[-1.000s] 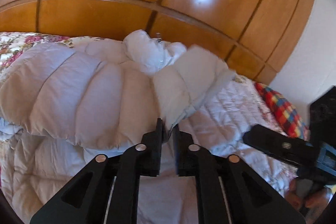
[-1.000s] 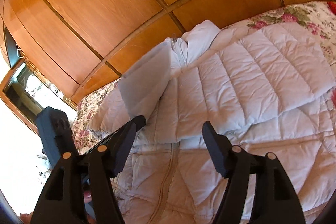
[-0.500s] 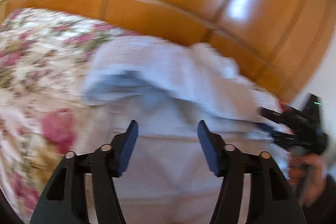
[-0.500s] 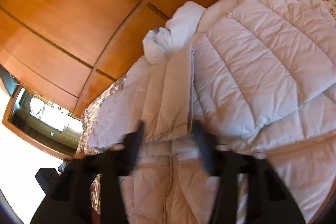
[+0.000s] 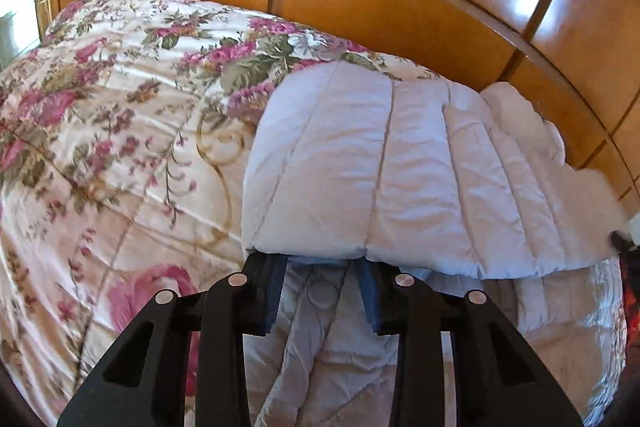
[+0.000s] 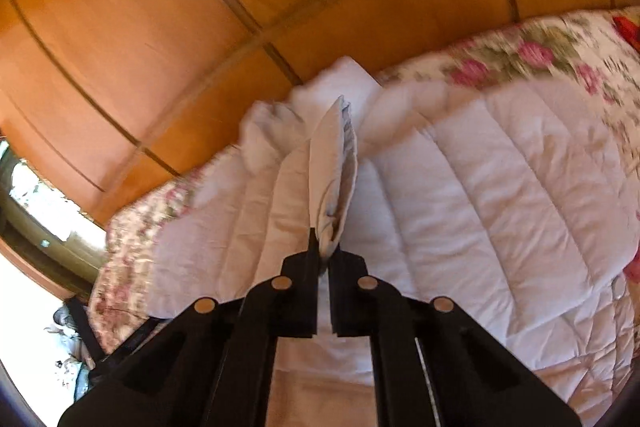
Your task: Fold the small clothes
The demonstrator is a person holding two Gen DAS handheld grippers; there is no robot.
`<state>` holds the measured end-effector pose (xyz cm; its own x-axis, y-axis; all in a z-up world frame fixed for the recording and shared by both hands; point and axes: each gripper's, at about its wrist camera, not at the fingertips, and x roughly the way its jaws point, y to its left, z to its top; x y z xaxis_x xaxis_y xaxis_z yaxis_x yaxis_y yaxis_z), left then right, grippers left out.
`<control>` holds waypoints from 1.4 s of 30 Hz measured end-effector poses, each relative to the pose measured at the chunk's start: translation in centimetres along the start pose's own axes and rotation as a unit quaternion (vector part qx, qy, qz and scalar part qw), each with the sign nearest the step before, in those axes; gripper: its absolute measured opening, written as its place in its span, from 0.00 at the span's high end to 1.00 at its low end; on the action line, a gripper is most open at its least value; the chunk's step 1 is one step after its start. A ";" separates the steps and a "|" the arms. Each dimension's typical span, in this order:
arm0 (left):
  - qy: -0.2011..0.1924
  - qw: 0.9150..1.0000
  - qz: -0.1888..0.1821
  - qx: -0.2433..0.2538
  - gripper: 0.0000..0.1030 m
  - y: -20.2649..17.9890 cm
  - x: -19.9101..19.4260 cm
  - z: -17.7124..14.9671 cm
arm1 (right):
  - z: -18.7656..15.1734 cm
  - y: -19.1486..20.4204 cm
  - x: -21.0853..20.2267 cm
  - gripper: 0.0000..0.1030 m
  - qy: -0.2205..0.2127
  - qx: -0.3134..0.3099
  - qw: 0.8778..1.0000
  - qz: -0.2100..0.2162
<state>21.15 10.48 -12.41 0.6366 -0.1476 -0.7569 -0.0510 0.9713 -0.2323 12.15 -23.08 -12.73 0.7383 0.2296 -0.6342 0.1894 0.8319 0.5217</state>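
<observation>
Now-parted left gripper (image 5: 320, 291) jaws under jacket (image 5: 400, 167); right gripper (image 6: 324, 267) newly pinching its edge.

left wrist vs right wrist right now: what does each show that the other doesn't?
Left wrist only: the left gripper, open, its fingers slipped under the folded edge of the white quilted jacket.

Right wrist only: the right gripper shut on a raised flap of that jacket, and a window at far left.

Both: jacket, floral bedspread, wooden panelling.
</observation>
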 end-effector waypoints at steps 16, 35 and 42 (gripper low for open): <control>-0.063 0.995 -0.068 0.044 0.68 -2.7 -6.9 2.0 | 0.2 4.2 -3.4 0.53 -0.070 -0.141 0.987 -0.021; -0.020 0.997 -0.021 0.075 0.68 -4.2 4.6 3.3 | -0.8 2.8 6.6 0.68 -0.029 -0.223 0.968 -0.108; -0.018 0.996 -0.014 0.084 0.68 -4.6 2.7 3.1 | -1.0 3.4 5.0 0.64 -0.030 -0.225 0.968 -0.109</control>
<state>25.48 6.21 -11.56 0.6634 -0.1721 -0.7282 0.0951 0.9847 -0.1460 15.85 -18.60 -14.69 0.7510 0.0063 -0.6603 0.0533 0.9961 0.0701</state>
